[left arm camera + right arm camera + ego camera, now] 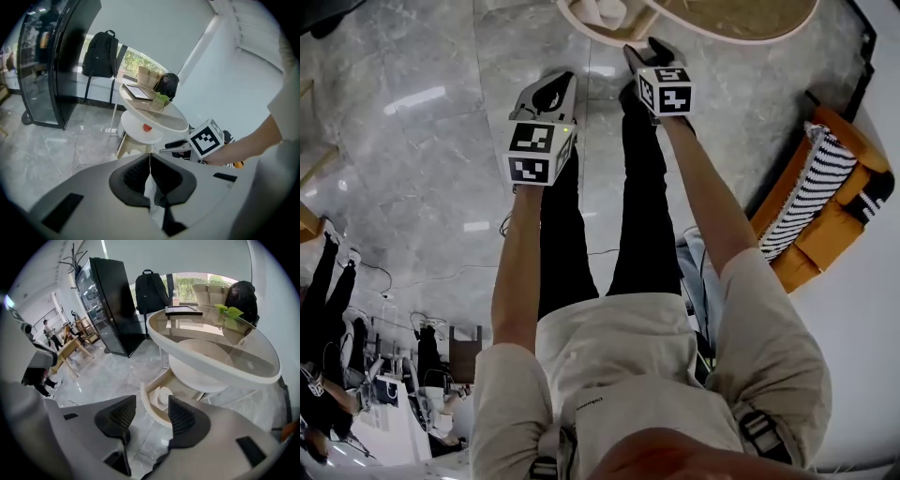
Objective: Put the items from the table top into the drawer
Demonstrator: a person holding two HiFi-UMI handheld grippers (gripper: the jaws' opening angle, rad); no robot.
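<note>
Floor (412,141): grey marble-look tiles, glossy, w/ light glare patches. Walls (154,23) plain, pale. Window (187,287) at far side, daylight + greenery outside. Tall black glass-front cabinet (110,305) to its left, black backpack (151,289) just beside cabinet at window edge. Orange sofa (825,239) w/ b&w striped cushion (806,192) by wall. Wooden furniture (70,348) far bkgd, too small for detail.

An oval glass-topped table (205,364) with a white rim stands on a grey stone floor (117,366). At its far end lie a tablet (183,310), a leafy plant (228,312), a paper bag (207,292) and a black bag (241,296). Under its near left edge, an open drawer (146,403) holds a white item (161,397).
</note>
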